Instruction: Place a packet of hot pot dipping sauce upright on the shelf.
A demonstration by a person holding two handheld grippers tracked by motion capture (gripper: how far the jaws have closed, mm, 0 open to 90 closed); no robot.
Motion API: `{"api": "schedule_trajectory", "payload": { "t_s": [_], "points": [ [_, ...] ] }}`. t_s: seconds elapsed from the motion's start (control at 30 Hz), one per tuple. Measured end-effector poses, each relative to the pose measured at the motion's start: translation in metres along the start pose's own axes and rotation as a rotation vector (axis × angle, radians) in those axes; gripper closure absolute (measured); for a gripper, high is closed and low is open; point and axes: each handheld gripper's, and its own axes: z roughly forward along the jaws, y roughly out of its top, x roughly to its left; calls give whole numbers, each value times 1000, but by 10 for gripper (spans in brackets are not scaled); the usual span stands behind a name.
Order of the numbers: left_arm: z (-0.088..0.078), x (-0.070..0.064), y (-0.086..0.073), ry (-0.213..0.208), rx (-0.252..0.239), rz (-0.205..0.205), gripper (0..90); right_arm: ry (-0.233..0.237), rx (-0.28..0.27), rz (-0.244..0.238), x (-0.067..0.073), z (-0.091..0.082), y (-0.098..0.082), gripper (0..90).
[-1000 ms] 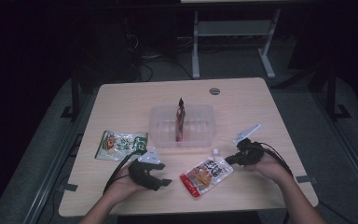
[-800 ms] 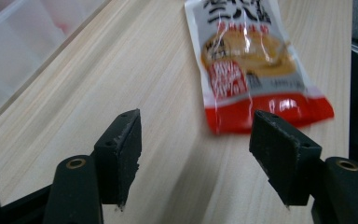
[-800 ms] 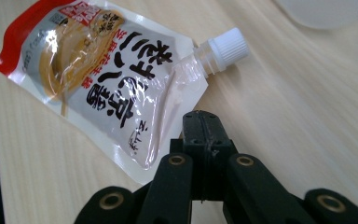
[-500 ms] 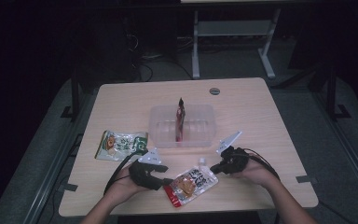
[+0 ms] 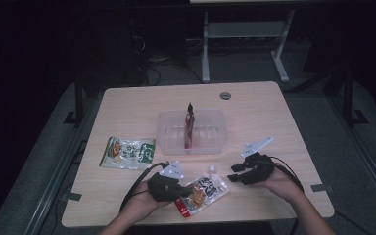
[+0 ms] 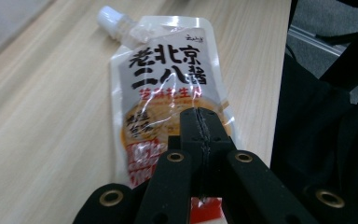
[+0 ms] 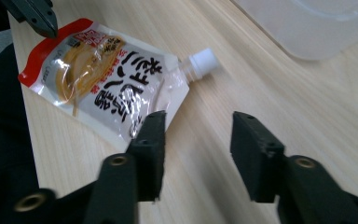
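Note:
A spouted sauce pouch (image 5: pixel 203 192) (image 6: pixel 168 70) (image 7: pixel 107 79) with a white cap lies flat near the table's front edge. My left gripper (image 5: pixel 181 188) (image 6: pixel 200 114) has just been closing and is now shut. Its tips are over the pouch's lower half, and no film shows between the pads. In the right gripper view its tip (image 7: pixel 42 21) sits at the pouch's red bottom edge. My right gripper (image 5: pixel 232 174) (image 7: pixel 198 126) has just been opening. It stands open to the right of the spout, with only bare table between its jaws.
A clear plastic container (image 5: pixel 210 115) (image 7: pixel 317 28) stands mid-table with a slim red packet (image 5: pixel 189 125) upright inside. A green snack packet (image 5: pixel 129 152) lies to its left. The table's front edge runs close behind both hands.
The pouch slid left toward my left hand. My right gripper let it go, opened and drew back to the right. My left gripper shut over the pouch's lower end.

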Motion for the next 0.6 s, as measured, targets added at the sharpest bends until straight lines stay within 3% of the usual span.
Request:
{"api": "schedule_trajectory", "payload": {
  "t_s": [0.03,0.2,0.47,0.6],
  "points": [
    [3,-1,1,6,7,2,896,-17,-2,14,3,-3,-5,477],
    [18,-2,3,19,28,-5,896,-13,-9,7,6,-3,-10,412],
    [31,2,3,40,44,-4,896,10,25,1,7,6,-7,397],
    [33,1,4,51,69,35,897,19,27,-12,7,9,-6,396]
  ]
}}
